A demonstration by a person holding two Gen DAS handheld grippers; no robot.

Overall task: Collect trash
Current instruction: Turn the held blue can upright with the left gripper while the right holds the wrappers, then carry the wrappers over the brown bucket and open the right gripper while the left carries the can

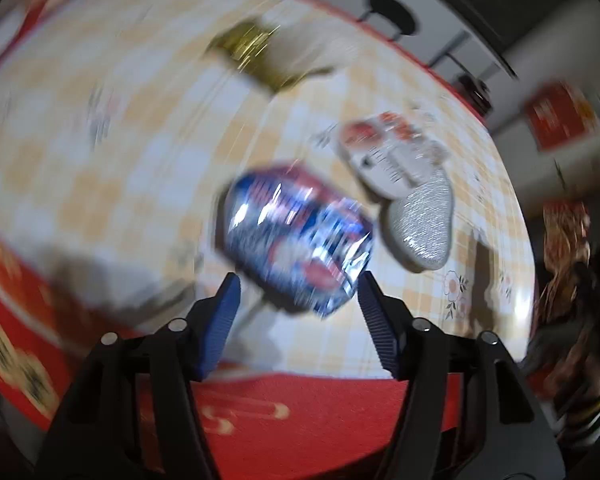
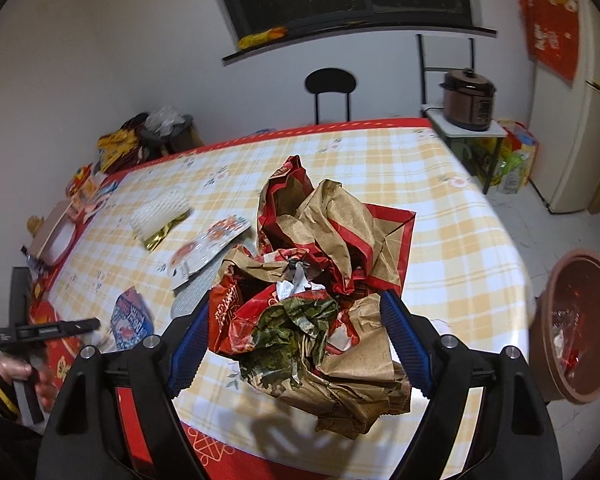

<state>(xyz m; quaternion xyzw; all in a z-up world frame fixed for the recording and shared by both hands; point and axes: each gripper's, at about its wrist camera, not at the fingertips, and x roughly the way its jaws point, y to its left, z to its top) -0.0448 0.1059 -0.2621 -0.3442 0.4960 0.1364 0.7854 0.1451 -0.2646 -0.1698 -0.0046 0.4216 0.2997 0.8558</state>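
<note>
Just past the fingertips of my left gripper (image 1: pixel 298 282) lies a shiny blue and silver snack wrapper (image 1: pixel 300 236) on the checked tablecloth (image 1: pixel 100 140). The view is blurred; the jaws stand apart around the wrapper's near end and I see no pad pressing on it. In the right wrist view the same wrapper (image 2: pixel 132 320) rests near the table's left edge, beside the left gripper's black body (image 2: pixel 48 330), which a hand holds. My right gripper (image 2: pixel 298 340) is shut on a big crumpled bundle of brown and red paper bags (image 2: pixel 332 240), held above the table (image 2: pixel 440 208).
A white and red packet (image 2: pixel 208 248), a silver pouch (image 1: pixel 420 224) and a white foam net with gold foil (image 2: pixel 160 216) lie on the left half. A brown bin (image 2: pixel 580 328) stands on the floor at the right. A black chair (image 2: pixel 331 88) is behind the table.
</note>
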